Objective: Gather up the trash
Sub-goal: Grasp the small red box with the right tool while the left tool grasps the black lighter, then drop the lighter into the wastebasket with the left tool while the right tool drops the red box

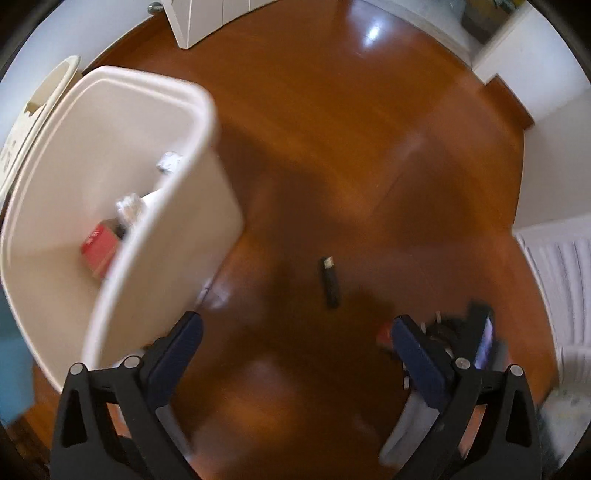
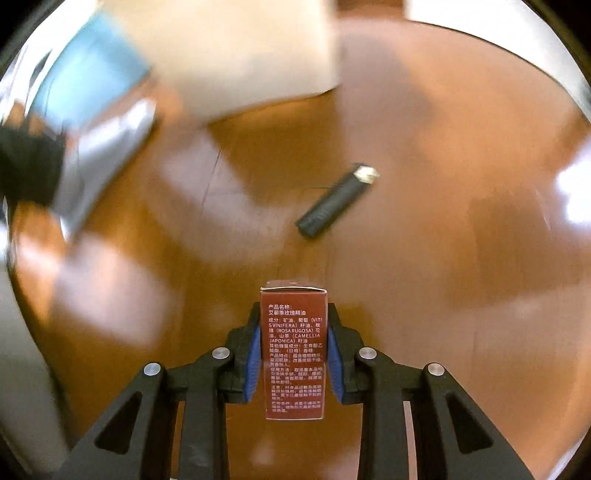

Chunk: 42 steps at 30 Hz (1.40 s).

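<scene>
A cream plastic bin (image 1: 155, 236) stands on the wooden floor at the left of the left wrist view; inside lie a red box (image 1: 99, 246) and crumpled white paper (image 1: 129, 208). A dark tube with a pale tip (image 1: 330, 282) lies on the floor ahead. My left gripper (image 1: 295, 332) is open and empty, beside the bin's wall. My right gripper (image 2: 293, 332) is shut on a dark red carton with white print (image 2: 294, 350), held above the floor. The dark tube (image 2: 334, 202) lies beyond it; the blurred bin (image 2: 251, 55) is farther up.
The right gripper and its red carton show blurred at the lower right of the left wrist view (image 1: 454, 336). White furniture (image 1: 199, 22) stands at the back, a white slatted panel (image 1: 561, 288) at the right, a blue object (image 2: 92, 81) at the upper left.
</scene>
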Motion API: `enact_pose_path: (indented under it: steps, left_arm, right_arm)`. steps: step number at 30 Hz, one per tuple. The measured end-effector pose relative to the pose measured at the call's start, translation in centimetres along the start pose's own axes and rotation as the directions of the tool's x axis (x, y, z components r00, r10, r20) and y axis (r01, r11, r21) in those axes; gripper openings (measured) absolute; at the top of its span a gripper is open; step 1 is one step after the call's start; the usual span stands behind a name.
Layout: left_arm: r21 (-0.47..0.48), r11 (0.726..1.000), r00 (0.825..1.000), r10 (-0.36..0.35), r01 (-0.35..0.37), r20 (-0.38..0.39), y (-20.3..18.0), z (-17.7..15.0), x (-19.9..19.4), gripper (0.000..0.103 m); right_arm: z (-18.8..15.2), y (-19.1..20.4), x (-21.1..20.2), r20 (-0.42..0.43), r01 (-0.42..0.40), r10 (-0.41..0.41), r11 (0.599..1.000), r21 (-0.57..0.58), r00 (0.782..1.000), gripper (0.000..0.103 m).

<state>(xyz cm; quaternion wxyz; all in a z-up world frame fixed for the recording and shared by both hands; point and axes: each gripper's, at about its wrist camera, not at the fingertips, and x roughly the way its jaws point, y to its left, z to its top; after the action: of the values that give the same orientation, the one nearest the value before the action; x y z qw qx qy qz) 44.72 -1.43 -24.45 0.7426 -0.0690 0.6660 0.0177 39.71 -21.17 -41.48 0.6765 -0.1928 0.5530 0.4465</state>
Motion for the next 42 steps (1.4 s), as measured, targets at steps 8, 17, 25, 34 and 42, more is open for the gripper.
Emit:
enact_pose_path:
  steps: [8, 17, 25, 34, 42]
  left_arm:
    - [-0.176, 0.984, 0.975, -0.061, 0.023, -0.216, -3.5, -0.3, 16.2, 0.103]
    - [-0.288, 0.953, 0.978, 0.031, -0.09, -0.206, -2.3, 1.3, 22.2, 0.103]
    - [-0.286, 0.952, 0.982, 0.062, -0.112, -0.176, -3.1, 1.0, 22.9, 0.068]
    - [-0.23, 0.971, 0.988, 0.038, -0.072, -0.152, -2.8, 0.3, 21.6, 0.018]
    - [-0.068, 0.996, 0.995, -0.059, 0.053, -0.083, -3.3, 1.5, 10.4, 0.018]
  right_arm:
    - [-6.0, -2.0, -5.1, 0.186, -0.053, -0.003, 0.954, 0.295, 0.983, 0.032]
    - [-8.5, -3.2, -7.7, 0.247, -0.078, -0.016, 0.928, 0.364, 0.969, 0.032]
    - [-8.4, -2.8, -7.7, 0.258, -0.09, -0.011, 0.921, 0.379, 0.966, 0.032]
    - [-8.1, -3.2, -7.9, 0.233, -0.078, -0.011, 0.927, 0.368, 0.972, 0.032]
    - [-7.6, -3.1, -7.7, 0.239, -0.082, -0.009, 0.926, 0.369, 0.971, 0.032]
